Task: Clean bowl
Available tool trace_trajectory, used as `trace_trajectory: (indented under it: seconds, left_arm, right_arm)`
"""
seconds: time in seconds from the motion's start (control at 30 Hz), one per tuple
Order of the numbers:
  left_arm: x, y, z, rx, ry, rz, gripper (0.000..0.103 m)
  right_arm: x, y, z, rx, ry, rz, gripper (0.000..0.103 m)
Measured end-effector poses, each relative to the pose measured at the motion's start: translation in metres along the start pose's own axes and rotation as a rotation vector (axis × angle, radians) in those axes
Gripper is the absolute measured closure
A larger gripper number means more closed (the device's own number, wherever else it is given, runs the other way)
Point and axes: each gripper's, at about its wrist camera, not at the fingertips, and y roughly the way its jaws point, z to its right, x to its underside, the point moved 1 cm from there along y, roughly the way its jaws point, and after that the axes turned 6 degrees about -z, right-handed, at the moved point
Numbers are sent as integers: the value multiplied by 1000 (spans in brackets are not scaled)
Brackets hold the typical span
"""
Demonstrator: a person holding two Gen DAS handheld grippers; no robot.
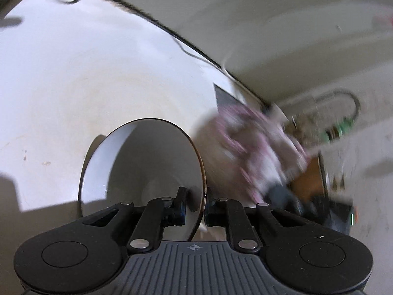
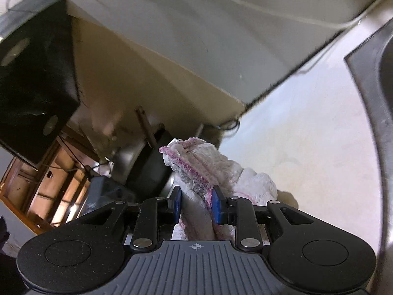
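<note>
**Bowl gripped on edge, cloth close beside it**

Bowl (image 1: 147, 172) stands tilted on its rim over the white table (image 1: 73, 73), its grey hollow turned to the left of the left tongs (image 1: 195, 211). Those tongs straddle the bowl's near rim, one finger inside the hollow and the other outside the wall; the pads lie against the thin rim, so the bowl is held there, though the grip looks light. Just to the right of these tongs, a white cloth (image 1: 253, 147) with pink stripes shows as a blur, near the bowl's outer wall; whether it touches cannot be told.

In the right wrist view the right tongs (image 2: 196, 205) are clenched on that same cloth (image 2: 208, 172), blue pads pressed into its folds, the bunched end sticking out ahead of the fingertips. Beyond the cloth, to the left, a dark round shape sits blurred. A black box (image 2: 34, 78) hangs in the upper left.
</note>
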Motion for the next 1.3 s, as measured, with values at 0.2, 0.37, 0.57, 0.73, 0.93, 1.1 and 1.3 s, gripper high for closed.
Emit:
trace_trajectory:
  seconds: [0.2,0.37,0.57,0.73,0.93,1.1,1.3]
  left_arm:
    - [-12,3,-12,33,-221,48,81]
    - [-16,6,-15,48,-309,66,79]
    - [-16,7,-20,71,-330,58,78]
    - [-17,9,-19,72,-320,55,78]
    - [-18,11,-20,74,-323,53,77]
    - [-18,9,-20,73,-315,47,76]
    - [-19,8,-21,73,-306,40,76]
  right_arm:
    - [25,-3,-20,104,-102,40,77]
    - [52,41,-35,182,-233,-61,77]
    - [65,57,-36,253,-312,-163,77]
    - [61,33,-30,251,-283,-84,78]
    - [57,27,-32,218,-297,19,77]
    - [72,41,-35,283,-403,-58,77]
    - [81,36,-44,451,-499,-71,73]
